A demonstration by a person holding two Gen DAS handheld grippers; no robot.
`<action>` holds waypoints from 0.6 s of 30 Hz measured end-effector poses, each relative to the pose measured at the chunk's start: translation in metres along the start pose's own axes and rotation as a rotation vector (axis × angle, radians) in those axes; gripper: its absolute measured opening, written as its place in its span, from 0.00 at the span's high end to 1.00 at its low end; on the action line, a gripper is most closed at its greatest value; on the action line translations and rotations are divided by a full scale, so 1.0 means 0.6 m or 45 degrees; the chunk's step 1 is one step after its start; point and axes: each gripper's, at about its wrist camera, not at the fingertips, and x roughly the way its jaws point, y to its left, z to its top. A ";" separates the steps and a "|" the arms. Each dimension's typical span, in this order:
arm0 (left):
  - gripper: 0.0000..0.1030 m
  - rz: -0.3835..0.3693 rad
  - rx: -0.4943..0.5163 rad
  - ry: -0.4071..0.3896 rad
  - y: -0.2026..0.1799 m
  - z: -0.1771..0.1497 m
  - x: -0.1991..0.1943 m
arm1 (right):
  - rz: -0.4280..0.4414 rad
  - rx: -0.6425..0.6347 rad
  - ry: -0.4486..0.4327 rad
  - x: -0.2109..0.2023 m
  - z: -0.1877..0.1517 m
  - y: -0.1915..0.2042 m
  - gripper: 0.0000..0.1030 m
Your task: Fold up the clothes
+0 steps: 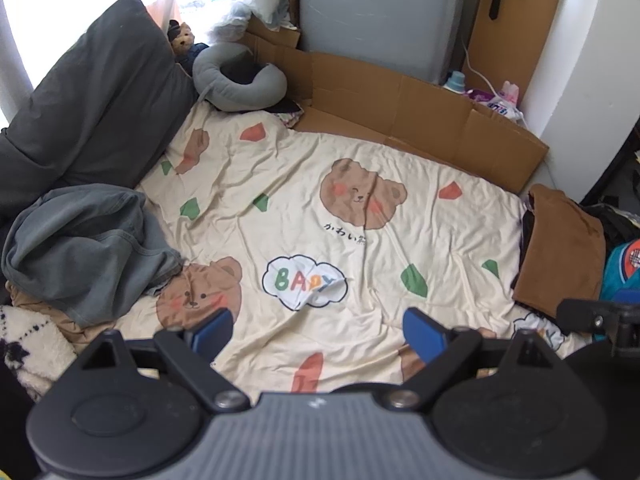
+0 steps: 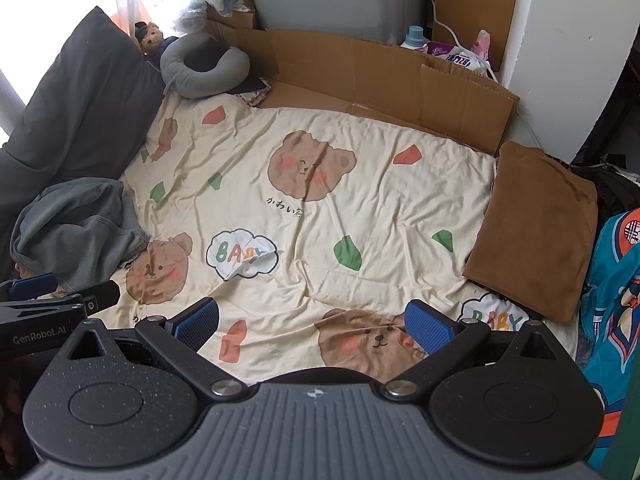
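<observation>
Bedroom: bear-print bedsheet (image 1: 360,152), pillow (image 1: 100,96), plush toy (image 1: 182,38).

bed – bear-print sheet (image 2: 304,216) | grey garment (image 2: 76,228) left – folded brown garment (image 2: 536,232) right

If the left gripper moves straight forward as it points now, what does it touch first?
Probably the bear-print sheet, near the "BABY" cloud. The open left gripper holds nothing, and no garment lies ahead.
</observation>
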 end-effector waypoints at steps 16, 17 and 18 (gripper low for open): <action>0.09 -0.006 -0.019 0.005 0.006 0.004 0.002 | 0.025 0.009 -0.005 -0.002 0.002 -0.004 0.01; 0.09 -0.004 -0.021 0.003 0.005 0.003 0.002 | 0.028 0.010 -0.005 -0.002 0.002 -0.004 0.01; 0.09 -0.005 -0.024 0.003 0.005 0.003 0.002 | 0.030 0.011 -0.006 -0.002 0.003 -0.004 0.01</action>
